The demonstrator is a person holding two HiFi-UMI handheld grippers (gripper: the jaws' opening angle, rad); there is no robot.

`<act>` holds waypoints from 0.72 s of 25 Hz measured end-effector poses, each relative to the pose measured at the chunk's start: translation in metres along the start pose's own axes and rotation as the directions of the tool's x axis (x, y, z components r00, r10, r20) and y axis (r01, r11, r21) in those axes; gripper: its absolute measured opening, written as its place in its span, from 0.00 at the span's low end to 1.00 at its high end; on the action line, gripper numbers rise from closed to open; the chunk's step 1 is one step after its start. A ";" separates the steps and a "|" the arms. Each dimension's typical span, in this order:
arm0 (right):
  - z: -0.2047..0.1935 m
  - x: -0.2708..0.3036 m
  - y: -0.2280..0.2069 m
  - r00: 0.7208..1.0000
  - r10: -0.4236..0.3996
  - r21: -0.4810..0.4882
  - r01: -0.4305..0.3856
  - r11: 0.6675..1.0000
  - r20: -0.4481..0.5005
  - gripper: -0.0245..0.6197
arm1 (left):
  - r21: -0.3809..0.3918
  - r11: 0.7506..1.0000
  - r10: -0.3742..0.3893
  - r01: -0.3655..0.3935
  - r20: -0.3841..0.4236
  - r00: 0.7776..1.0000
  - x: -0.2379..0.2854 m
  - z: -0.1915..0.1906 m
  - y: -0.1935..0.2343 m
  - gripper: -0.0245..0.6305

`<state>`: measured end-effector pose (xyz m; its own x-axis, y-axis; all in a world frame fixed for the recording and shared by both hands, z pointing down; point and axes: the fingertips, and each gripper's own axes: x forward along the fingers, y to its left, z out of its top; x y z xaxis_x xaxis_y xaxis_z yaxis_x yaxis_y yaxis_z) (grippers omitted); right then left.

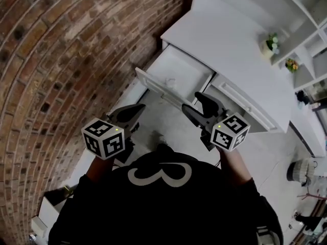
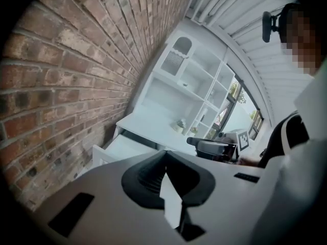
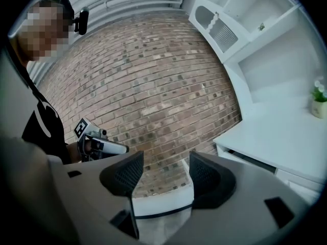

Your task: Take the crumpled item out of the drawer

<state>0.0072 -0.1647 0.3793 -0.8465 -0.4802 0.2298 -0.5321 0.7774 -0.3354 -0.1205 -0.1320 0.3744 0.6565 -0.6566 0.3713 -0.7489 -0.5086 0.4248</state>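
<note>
The white desk (image 1: 240,50) has its left drawer (image 1: 153,87) pulled out. Inside lies a small pale crumpled item (image 1: 168,82). Both grippers hover in front of the drawer, above the floor and apart from it. My left gripper (image 1: 137,109) points at the drawer's left corner with its jaws together and nothing in them; in the left gripper view the pads (image 2: 153,175) meet at the tip. My right gripper (image 1: 192,101) stands open just right of the drawer front, and its pads (image 3: 127,173) have only brick wall and a white edge between them.
A brick wall (image 1: 61,45) runs along the left. White shelves (image 1: 301,29) with two small potted plants (image 1: 270,44) rise behind the desk. A second drawer (image 1: 240,100), closed, sits to the right. Light floor (image 1: 153,121) lies below the grippers.
</note>
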 end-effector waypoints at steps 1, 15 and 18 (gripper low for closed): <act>0.002 0.008 -0.010 1.000 0.002 0.002 -0.002 1.000 -0.005 0.45 | -0.001 1.000 0.004 -0.004 -0.005 1.000 0.008 0.005 0.008 0.04; -0.012 0.067 -0.094 0.991 -0.011 0.010 0.013 1.000 -0.131 0.45 | -0.024 1.000 0.015 -0.015 -0.006 1.000 0.066 0.034 0.066 0.04; -0.026 0.075 -0.103 0.986 -0.024 0.029 0.029 0.999 -0.163 0.45 | -0.034 0.999 0.008 -0.008 -0.017 1.000 0.072 0.029 0.073 0.04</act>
<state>-0.0012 -0.2708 0.4547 -0.8193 -0.4259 0.3839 -0.5568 0.7509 -0.3552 -0.1306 -0.2330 0.4080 0.6522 -0.6509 0.3886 -0.7508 -0.4838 0.4497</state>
